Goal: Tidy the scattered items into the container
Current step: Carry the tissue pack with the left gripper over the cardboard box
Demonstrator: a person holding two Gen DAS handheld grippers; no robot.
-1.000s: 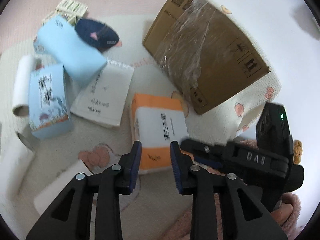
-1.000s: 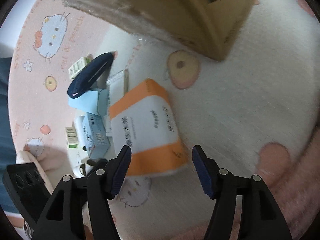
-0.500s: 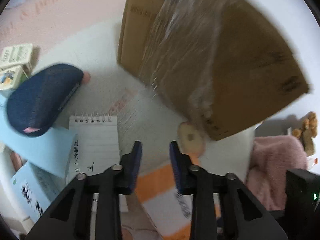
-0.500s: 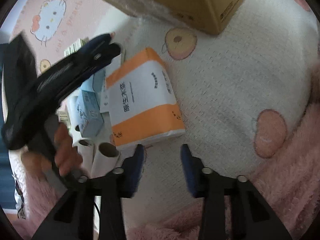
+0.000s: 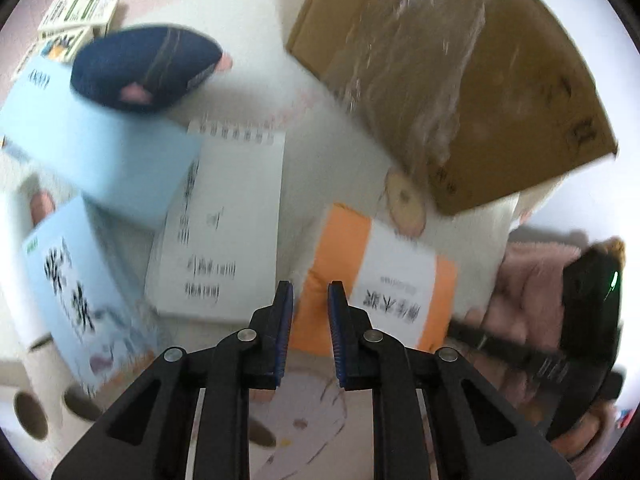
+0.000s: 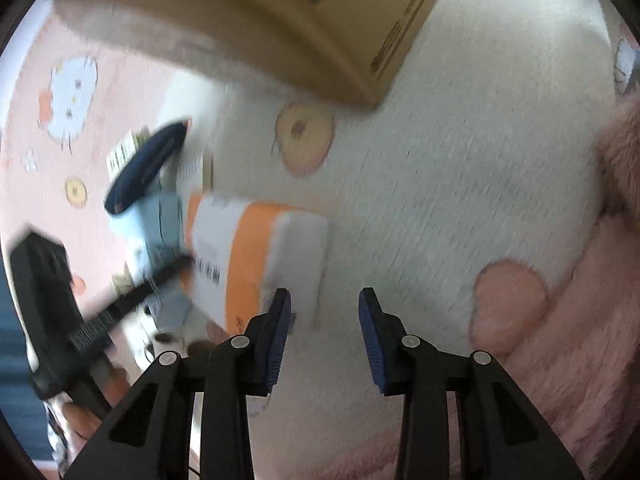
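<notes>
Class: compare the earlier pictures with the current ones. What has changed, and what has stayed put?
The left gripper swung toward the orange tissue pack, its jaws closing, empty. The right gripper narrowed, also empty. The cardboard box, notepad and blue boxes stayed put.

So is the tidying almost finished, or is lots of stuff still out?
Barely started. Nothing shows inside the cardboard box. The left gripper is empty, its jaws closing by the orange tissue pack; the right gripper holds nothing. The notepad, blue boxes and dark pouch lie on the rug.
</notes>
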